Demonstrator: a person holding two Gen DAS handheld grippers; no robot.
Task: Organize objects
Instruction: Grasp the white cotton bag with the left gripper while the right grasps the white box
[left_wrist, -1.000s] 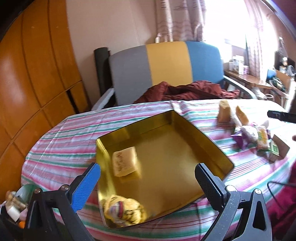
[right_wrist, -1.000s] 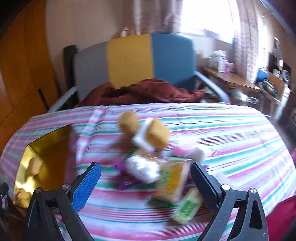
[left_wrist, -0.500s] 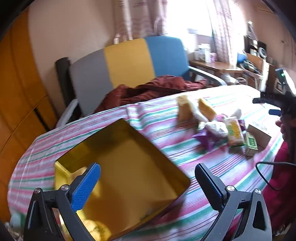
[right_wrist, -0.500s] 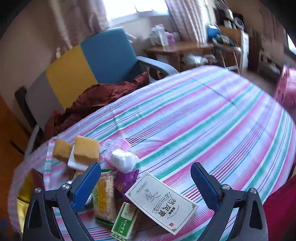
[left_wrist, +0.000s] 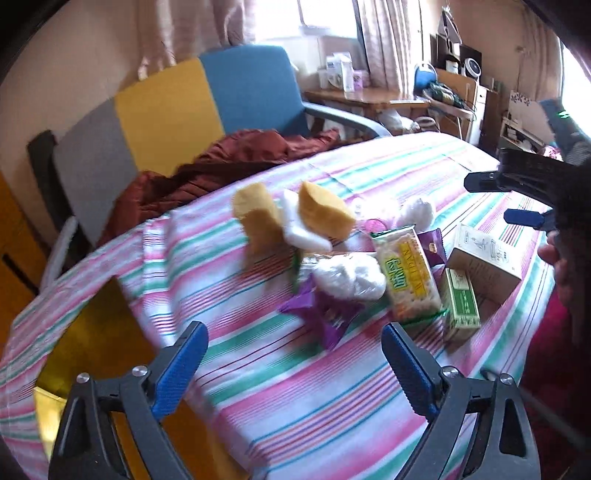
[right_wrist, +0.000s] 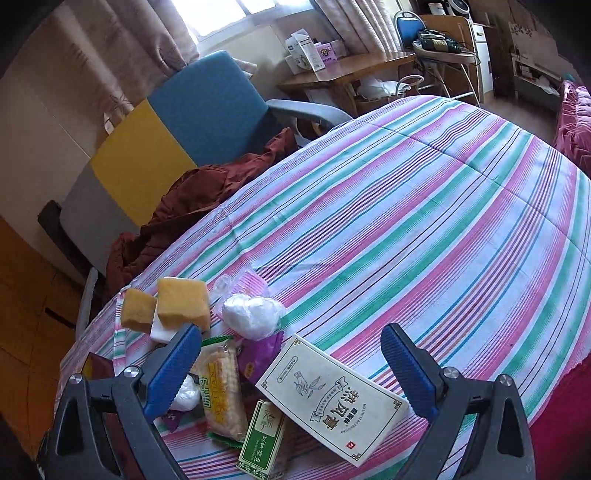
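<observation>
Left gripper (left_wrist: 293, 363) swung from tin (left_wrist: 92, 350) toward snack pile (left_wrist: 369, 273), jaws narrowing slightly yet open and empty, right gripper (right_wrist: 291, 363) open over white box (right_wrist: 332, 398), lower centre.

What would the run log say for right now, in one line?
left gripper: open, closing a little, nothing between | right gripper: open over cream box | gold tin: left of snack pile

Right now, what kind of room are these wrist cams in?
Likely a lived-in home room, not a lab: pink-and-green striped cloth over a table or bed, grey-yellow-blue upholstered armchair, cluttered wooden side desk by a curtained window.
</observation>
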